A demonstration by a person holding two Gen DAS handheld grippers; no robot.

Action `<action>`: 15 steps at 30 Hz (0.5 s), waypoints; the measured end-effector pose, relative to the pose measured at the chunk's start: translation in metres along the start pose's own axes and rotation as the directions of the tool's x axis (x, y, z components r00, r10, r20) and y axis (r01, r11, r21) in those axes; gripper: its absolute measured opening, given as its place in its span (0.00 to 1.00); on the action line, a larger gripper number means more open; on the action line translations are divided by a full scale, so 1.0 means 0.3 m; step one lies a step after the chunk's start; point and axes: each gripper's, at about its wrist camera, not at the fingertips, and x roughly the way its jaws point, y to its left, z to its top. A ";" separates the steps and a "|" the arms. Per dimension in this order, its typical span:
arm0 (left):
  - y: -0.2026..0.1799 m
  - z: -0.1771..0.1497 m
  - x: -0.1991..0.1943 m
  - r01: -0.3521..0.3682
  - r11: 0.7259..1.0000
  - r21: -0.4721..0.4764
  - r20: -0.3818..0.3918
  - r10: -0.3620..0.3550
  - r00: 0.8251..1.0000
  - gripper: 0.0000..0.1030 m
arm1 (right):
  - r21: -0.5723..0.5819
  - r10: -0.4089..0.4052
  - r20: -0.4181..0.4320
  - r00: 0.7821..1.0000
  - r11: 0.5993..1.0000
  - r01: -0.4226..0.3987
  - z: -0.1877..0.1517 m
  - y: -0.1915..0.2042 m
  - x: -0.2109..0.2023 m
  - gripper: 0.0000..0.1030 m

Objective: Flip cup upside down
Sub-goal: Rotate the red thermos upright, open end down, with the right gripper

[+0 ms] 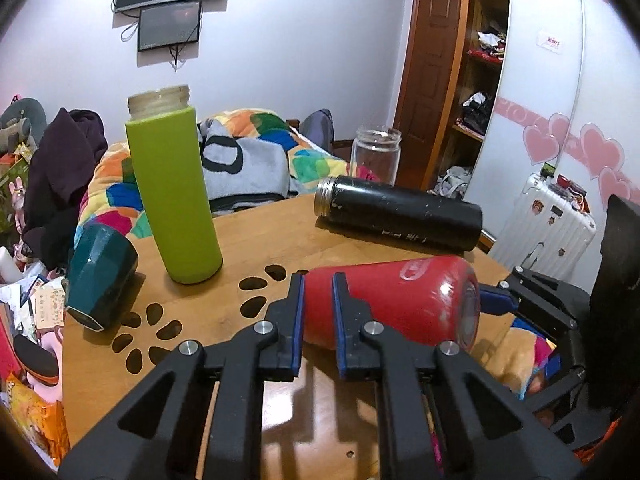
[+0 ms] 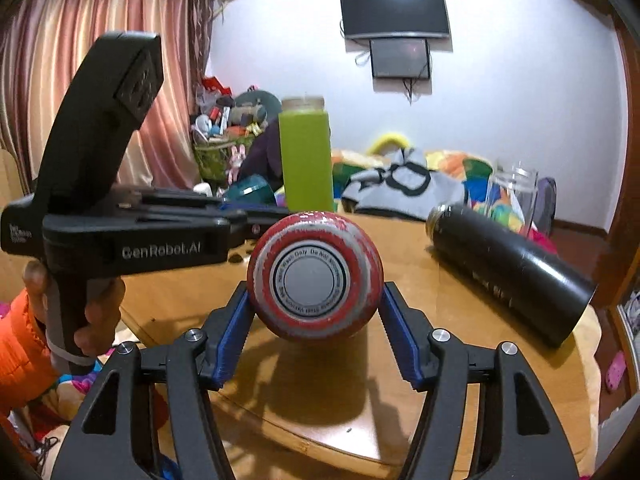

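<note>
My right gripper (image 2: 316,320) pinches the base of the red metal cup (image 1: 394,306) lying sideways over the wooden table (image 1: 280,236), left gripper (image 1: 318,320) nipping its rim, so I'd rotate slowly, both jaws firm.

My left gripper (image 1: 318,320) and right gripper (image 2: 316,336) are matte black plastic linkages with round silver pins and ribbed blue pads (image 2: 234,336) lining the fingers. The left one's body reads "GenRobot.AI" in grey lettering above its pistol handle. My hand (image 2: 86,308) shows bare skin below an orange puffy sleeve (image 2: 20,352).
</note>
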 end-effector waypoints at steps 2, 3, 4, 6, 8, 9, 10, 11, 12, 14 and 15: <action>-0.003 0.004 -0.016 0.005 1.000 -0.003 0.013 -0.005 1.000 0.12 | -0.008 -0.004 0.012 1.000 1.000 0.004 0.011 0.008 -0.002 0.58; -0.003 0.006 -0.025 0.007 1.000 -0.005 0.019 -0.007 1.000 0.12 | -0.010 -0.006 0.014 1.000 1.000 0.006 0.019 0.011 -0.002 0.57; -0.002 0.009 -0.035 0.011 1.000 -0.010 0.026 -0.010 1.000 0.12 | -0.010 -0.007 0.016 1.000 1.000 0.007 0.026 0.014 -0.003 0.57; 0.005 0.017 -0.046 0.017 1.000 -0.018 0.036 -0.016 0.999 0.12 | -0.008 -0.004 0.027 1.000 1.000 0.004 0.045 0.014 -0.002 0.57; 0.016 0.025 -0.049 0.022 0.999 -0.032 0.038 -0.021 0.999 0.12 | -0.006 0.000 0.039 0.999 1.000 0.000 0.067 0.015 0.001 0.57; 0.022 0.029 -0.049 0.026 0.999 -0.042 0.039 -0.025 0.999 0.12 | -0.008 -0.003 0.044 0.999 1.000 0.003 0.078 0.014 0.004 0.57; 0.031 0.033 -0.047 0.032 0.998 -0.054 0.039 -0.030 0.999 0.12 | -0.010 -0.003 0.049 0.999 1.000 0.003 0.088 0.016 0.005 0.56; 0.039 0.036 -0.044 0.037 0.997 -0.065 0.039 -0.035 0.999 0.12 | -0.010 -0.001 0.054 0.999 1.000 0.001 0.101 0.016 0.008 0.56; 0.044 0.039 -0.042 0.038 0.997 -0.071 0.039 -0.036 0.999 0.11 | -0.010 0.003 0.056 0.998 1.000 -0.002 0.109 0.016 0.011 0.56; 0.059 0.044 -0.035 0.042 0.996 -0.085 0.041 -0.038 0.998 0.11 | -0.010 0.004 0.057 0.998 1.000 -0.004 0.124 0.013 0.025 0.56; 0.066 0.046 -0.029 0.043 0.995 -0.094 0.040 -0.039 0.998 0.11 | -0.009 0.002 0.053 0.999 1.000 -0.001 0.128 0.011 0.034 0.56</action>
